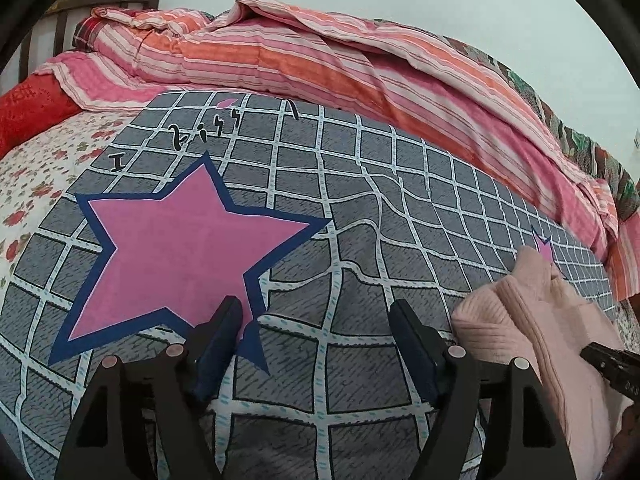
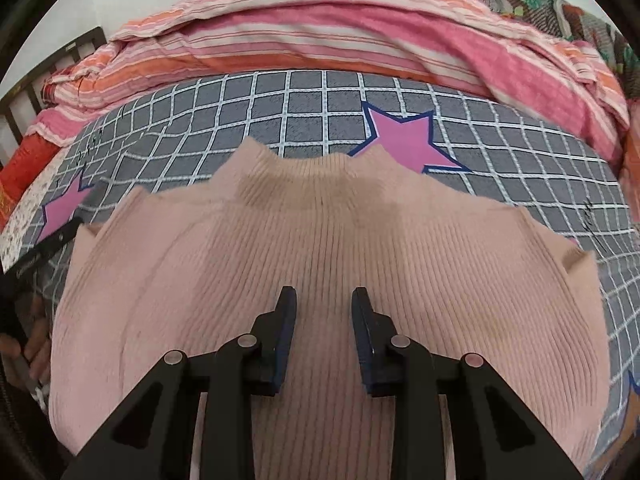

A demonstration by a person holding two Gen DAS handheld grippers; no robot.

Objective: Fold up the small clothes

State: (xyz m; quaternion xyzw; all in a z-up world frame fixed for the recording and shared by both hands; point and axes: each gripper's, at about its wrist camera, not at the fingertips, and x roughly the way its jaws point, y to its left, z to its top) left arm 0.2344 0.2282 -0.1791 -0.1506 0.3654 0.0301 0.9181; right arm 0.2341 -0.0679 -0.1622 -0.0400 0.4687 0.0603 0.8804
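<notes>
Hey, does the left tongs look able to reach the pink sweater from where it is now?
Probably yes. The left tongs are open over the checked sheet, and the pink sweater lies just to their right with only bare sheet between them.

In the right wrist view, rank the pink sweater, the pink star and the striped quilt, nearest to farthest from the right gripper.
1. pink sweater: directly under the right gripper.
2. pink star: beyond the collar, slightly right.
3. striped quilt: bunched along the far side.
</notes>
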